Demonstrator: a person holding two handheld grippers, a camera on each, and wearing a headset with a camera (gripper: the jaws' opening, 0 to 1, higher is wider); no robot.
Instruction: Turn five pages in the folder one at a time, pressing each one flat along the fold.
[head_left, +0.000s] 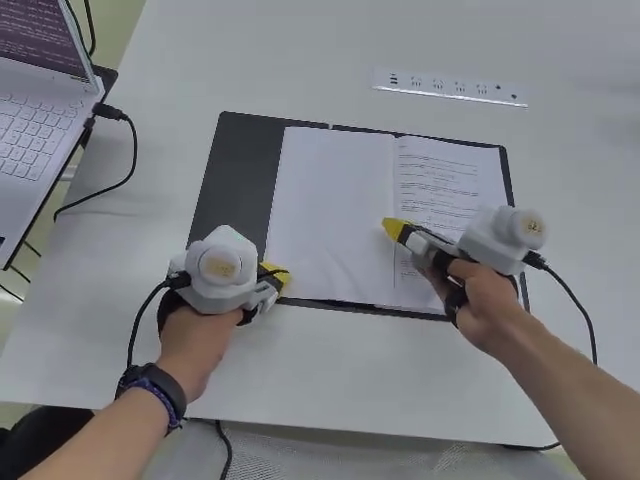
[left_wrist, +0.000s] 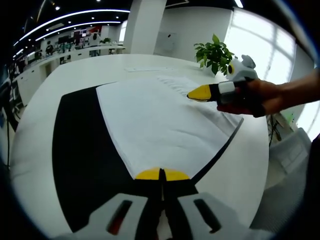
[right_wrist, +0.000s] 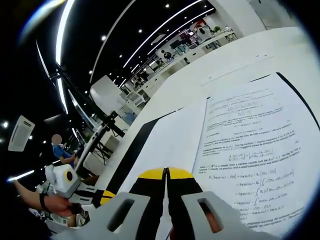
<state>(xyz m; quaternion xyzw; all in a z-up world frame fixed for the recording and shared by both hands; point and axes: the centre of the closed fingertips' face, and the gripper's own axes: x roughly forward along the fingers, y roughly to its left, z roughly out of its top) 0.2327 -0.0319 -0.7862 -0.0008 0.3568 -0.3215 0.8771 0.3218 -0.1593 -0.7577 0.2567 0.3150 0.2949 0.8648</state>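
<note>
Right hand-held gripper (head_left: 393, 230): jaws shut, yellow tips together, nothing held. Its tip sits on the fold (head_left: 396, 180), about midway along it and apparently touching paper.

Left hand-held gripper (head_left: 275, 278): jaws shut, empty, at the lower edge of the blank page (head_left: 330, 200), lower left of centre.

The folder (head_left: 240, 170) lies open and flat on the tabletop (head_left: 300, 60), mid-frame.

The fold runs top to bottom of the frame, just right of centre, so a pressing stroke should follow that axis.

The printed page (head_left: 450, 180) lies right of the fold. The right hand is nearer and looks better placed to lift it next.
</note>
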